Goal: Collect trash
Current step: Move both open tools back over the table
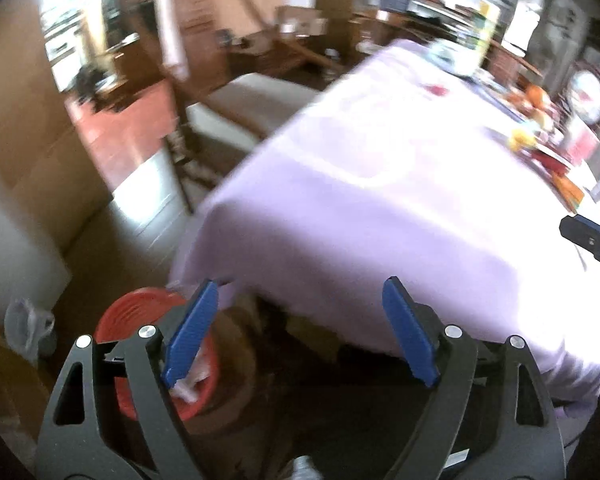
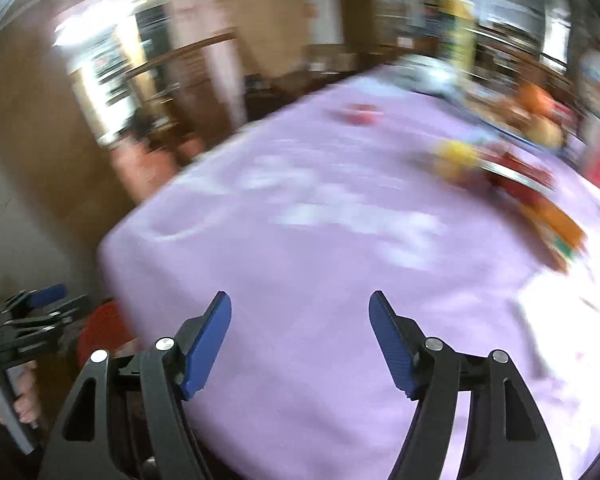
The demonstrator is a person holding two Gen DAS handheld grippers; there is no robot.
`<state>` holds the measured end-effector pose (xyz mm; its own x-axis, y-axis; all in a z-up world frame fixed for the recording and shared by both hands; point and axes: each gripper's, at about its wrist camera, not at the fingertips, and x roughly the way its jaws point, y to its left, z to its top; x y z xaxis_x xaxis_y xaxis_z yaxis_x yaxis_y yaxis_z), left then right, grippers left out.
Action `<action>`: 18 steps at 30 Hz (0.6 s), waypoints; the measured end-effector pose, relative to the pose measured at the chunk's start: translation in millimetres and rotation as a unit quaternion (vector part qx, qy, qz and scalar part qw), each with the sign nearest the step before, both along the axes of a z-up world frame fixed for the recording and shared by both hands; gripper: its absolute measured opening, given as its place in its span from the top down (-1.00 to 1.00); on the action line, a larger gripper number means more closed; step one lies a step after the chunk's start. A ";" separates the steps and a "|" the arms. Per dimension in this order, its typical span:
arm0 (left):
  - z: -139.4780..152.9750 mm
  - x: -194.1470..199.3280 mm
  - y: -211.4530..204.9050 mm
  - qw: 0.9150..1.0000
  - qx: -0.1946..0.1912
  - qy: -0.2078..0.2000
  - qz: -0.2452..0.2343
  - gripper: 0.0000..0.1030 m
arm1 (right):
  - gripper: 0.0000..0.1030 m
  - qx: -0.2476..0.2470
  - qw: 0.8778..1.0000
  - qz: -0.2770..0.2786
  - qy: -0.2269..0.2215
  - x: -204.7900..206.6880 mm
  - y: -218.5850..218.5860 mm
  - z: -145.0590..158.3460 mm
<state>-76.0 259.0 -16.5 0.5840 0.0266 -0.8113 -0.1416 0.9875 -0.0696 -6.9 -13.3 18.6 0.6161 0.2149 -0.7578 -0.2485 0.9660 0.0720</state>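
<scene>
My left gripper (image 1: pixel 300 300) is open and empty, off the near left corner of the table with a lilac cloth (image 1: pixel 380 184). Below its left finger a red bin (image 1: pixel 156 356) with white scraps inside stands on the floor. My right gripper (image 2: pixel 300 312) is open and empty above the lilac cloth (image 2: pixel 320 240). A small red scrap (image 2: pixel 360 114) lies far out on the cloth; it also shows in the left wrist view (image 1: pixel 436 90). Both views are motion-blurred. The left gripper (image 2: pixel 40 304) shows at the left edge of the right wrist view.
Fruit, a tray and coloured packets crowd the table's right side (image 2: pixel 512 152). A chair with a pale seat (image 1: pixel 256 100) stands beyond the table's left edge. A plastic bag (image 1: pixel 24 328) lies on the floor at left, by a cardboard wall (image 1: pixel 28 128).
</scene>
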 end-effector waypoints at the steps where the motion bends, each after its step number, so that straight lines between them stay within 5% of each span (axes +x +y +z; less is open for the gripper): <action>1: -0.3 7.1 -10.7 1.000 0.000 0.000 -0.012 -0.59 | -0.41 -0.001 1.000 -0.029 0.002 2.8 -25.4 -1.0; 10: -0.1 81.9 -130.0 0.992 0.019 0.006 -0.126 -0.62 | -0.44 -0.021 0.989 -0.148 0.017 19.6 -142.0 -30.8; 18: -5.3 123.4 -209.0 0.980 0.022 0.024 -0.195 -0.63 | -0.45 -0.022 0.987 -0.151 0.053 35.0 -163.4 -45.6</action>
<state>47.4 50.0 -21.8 0.5177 -0.1563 -0.8412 0.2453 0.9690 -0.0291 28.1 -176.7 -27.1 0.5643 -0.0006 -0.8256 0.0580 0.9976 0.0389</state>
